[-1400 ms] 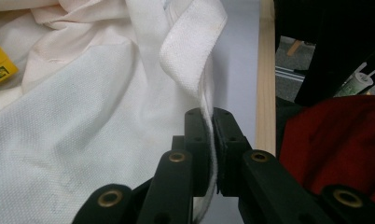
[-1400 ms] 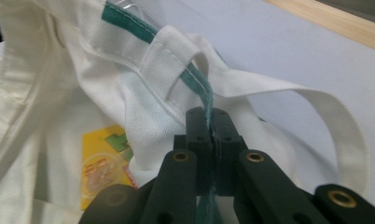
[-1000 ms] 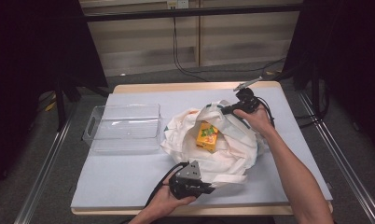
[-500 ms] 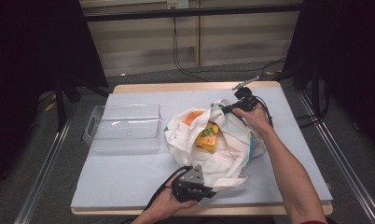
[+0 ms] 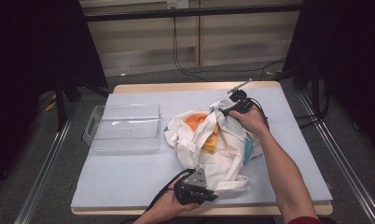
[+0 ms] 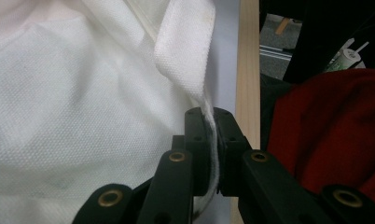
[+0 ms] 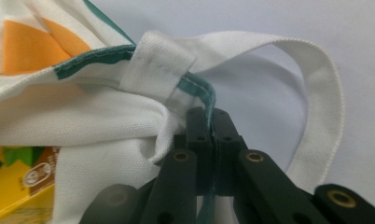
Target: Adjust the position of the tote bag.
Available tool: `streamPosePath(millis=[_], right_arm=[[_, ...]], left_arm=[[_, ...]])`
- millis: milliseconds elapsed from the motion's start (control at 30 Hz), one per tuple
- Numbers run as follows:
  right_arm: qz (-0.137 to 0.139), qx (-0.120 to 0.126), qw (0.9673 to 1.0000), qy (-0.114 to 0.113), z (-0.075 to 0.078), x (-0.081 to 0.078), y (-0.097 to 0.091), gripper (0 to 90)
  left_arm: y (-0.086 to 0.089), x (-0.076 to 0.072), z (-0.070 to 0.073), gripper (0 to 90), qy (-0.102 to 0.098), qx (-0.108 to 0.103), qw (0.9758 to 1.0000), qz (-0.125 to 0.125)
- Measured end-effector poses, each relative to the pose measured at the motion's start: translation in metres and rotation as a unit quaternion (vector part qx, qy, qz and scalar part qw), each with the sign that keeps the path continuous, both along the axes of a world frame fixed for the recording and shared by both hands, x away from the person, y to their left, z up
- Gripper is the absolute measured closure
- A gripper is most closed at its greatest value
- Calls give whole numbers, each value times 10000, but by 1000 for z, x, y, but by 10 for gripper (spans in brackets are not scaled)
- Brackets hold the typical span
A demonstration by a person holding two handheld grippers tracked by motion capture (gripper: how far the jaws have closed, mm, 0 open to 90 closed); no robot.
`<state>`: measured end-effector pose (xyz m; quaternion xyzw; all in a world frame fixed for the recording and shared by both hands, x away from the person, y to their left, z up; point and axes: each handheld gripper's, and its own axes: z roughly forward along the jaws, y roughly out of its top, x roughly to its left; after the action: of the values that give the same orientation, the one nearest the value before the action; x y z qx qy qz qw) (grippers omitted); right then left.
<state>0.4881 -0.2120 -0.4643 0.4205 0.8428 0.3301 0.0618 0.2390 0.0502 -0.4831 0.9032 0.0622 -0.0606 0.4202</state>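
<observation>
A white cloth tote bag (image 5: 223, 154) with teal trim lies crumpled at the table's centre, its mouth facing left. Inside it I see an orange item (image 5: 196, 122) and a yellow carton (image 5: 211, 140). My left gripper (image 5: 209, 195) sits at the bag's near end by the front edge, shut on a white strap of the bag (image 6: 188, 51); the jaws (image 6: 212, 140) pinch the cloth. My right gripper (image 5: 225, 112) is at the bag's far rim, shut on the teal-edged hem (image 7: 195, 84) beside a handle loop (image 7: 316, 93). The yellow carton (image 7: 17, 186) shows in the right gripper view.
A clear plastic bin (image 5: 124, 127) stands to the left of the bag, nothing in it. The grey mat (image 5: 129, 172) ends at a wooden table edge (image 6: 248, 70) just behind my left gripper. A red sleeve (image 6: 335, 126) is close by.
My right gripper has sunk a little with the bag's rim, and the bag has slumped lower and flatter. The left gripper has stayed in place.
</observation>
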Motion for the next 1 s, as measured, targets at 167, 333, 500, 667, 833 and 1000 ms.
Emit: streamPosePath(millis=[167, 333, 500, 667, 833, 1000], right_arm=[[-26, -80, 10000, -18, -1, -1, 3, 877], [-11, 59, 9997, -222, 3, -6, 0, 854], [39, 202, 9990, -406, 17, -15, -5, 767], [39, 341, 9976, -607, 28, -29, -10, 672], [50, 468, 9960, -753, 33, -40, -17, 565], [176, 723, 9925, -974, 44, -59, -23, 520]], left_arm=[[1, 1, 1, 848, 8, 41, 10000, 80], [4, 4, 7, 757, -30, -60, 9998, 204], [11, 8, 16, 674, -19, -299, 9987, 417], [16, 9, 21, 672, 35, -468, 9976, 502], [24, 12, 31, 615, -27, -645, 9955, 697], [34, 19, 41, 607, -110, -797, 9926, 913]])
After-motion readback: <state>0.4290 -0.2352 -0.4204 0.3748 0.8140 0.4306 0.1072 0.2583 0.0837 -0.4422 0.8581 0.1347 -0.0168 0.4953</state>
